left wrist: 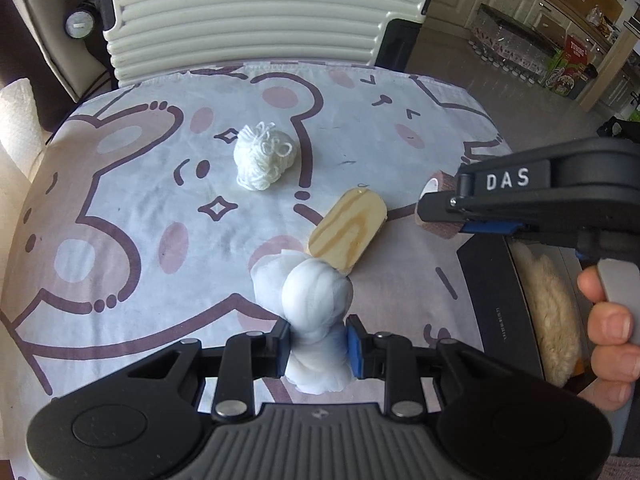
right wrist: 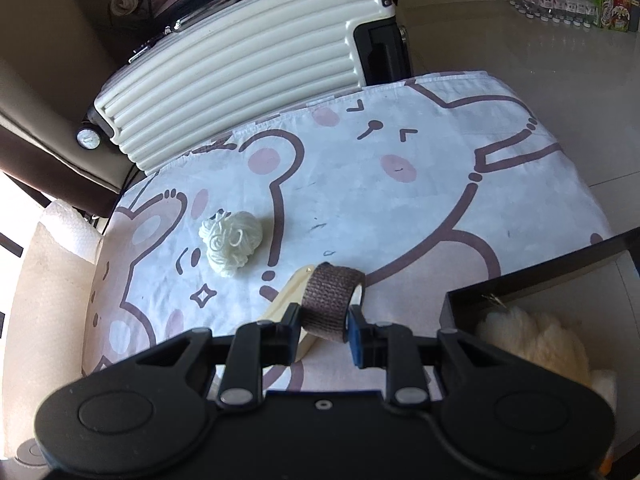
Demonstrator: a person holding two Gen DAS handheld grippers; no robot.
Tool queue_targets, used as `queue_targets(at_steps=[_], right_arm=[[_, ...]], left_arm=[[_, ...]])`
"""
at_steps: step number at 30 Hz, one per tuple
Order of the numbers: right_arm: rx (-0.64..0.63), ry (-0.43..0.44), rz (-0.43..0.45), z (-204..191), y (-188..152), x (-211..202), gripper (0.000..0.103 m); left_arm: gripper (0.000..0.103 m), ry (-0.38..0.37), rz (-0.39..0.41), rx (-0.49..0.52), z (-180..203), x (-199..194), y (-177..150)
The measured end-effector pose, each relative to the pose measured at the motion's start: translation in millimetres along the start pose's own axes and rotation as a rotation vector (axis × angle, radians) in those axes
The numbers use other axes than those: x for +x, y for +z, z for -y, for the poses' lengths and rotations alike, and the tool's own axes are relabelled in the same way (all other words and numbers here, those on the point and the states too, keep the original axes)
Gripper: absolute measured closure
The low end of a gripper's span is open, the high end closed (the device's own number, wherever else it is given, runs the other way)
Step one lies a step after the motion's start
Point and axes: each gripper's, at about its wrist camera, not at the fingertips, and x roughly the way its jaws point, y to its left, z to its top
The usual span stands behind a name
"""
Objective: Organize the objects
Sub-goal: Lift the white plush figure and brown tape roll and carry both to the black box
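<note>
On the bench, a loose white ball of yarn [left wrist: 265, 157] lies untouched at the left, and a pale wooden oval board [left wrist: 349, 231] waits mid-cloth. The left gripper [left wrist: 318, 344] has its jaws clenched on a soft white gauze bundle [left wrist: 316, 300]. The right gripper [right wrist: 324, 332] grasps a brown ribbed bandage roll [right wrist: 330, 296]. At the far right a black box [right wrist: 532, 276] already holds something cream and fluffy [right wrist: 528, 340], so sorting looks partly done
</note>
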Motion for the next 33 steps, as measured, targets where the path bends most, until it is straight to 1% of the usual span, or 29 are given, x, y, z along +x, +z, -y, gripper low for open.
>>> queue_targets(at_steps=[9, 15, 24, 27, 29, 33], right_arm=[[-0.049, 0.023, 0.045, 1, -9, -47, 0.078], [-0.129, 0.027, 0.063, -2, -19, -74, 0.078], [-0.193, -0.008, 0.095, 5, -30, -104, 0.078], [-0.209, -0.021, 0.110, 9, -32, -113, 0.078], [-0.217, -0.023, 0.120, 12, -33, -119, 0.078], [-0.246, -0.025, 0.138, 15, -36, -129, 0.078]], left_arm=[[0.073, 0.032, 0.064, 0.001, 6, -43, -9], [0.073, 0.041, 0.099, -0.008, 11, -65, -14], [0.073, 0.053, 0.140, -0.059, 15, -83, -19], [0.073, 0.069, 0.157, -0.070, 18, -89, -19], [0.073, 0.080, 0.168, -0.076, 20, -92, -20], [0.073, 0.079, 0.185, -0.101, 20, -98, -21]])
